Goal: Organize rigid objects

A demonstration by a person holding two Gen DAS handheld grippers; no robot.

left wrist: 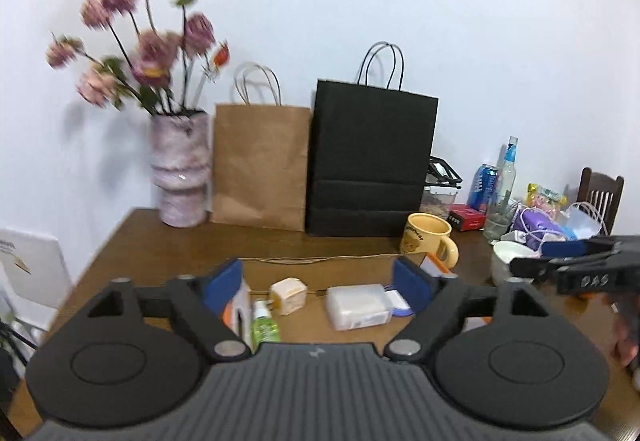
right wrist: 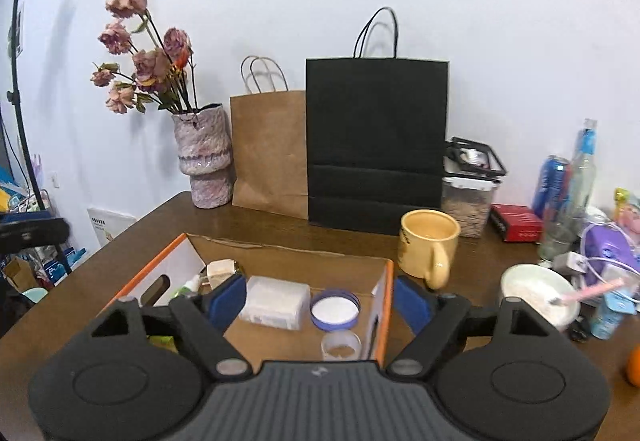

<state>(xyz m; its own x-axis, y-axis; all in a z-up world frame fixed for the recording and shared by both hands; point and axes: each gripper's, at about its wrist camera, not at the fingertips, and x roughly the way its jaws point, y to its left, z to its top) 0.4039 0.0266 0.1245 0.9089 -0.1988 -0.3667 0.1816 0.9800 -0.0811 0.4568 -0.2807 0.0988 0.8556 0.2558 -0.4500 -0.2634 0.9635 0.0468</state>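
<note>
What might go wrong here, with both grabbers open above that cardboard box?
1. The yellow mug stands close beside the box, near the right gripper; a sideways sweep might tip it.
2. The small clear cup and purple lid lie loose in the box; lowered fingers could knock them.
3. The left gripper works nearby, so the two could collide.

An open cardboard box with orange-edged white walls sits on the brown worktop. On its floor lie a clear rectangular plastic case, a purple-rimmed round lid, a small clear cup near the right wall, a cream cube-shaped plug and a green spray bottle lying on its side.
</note>
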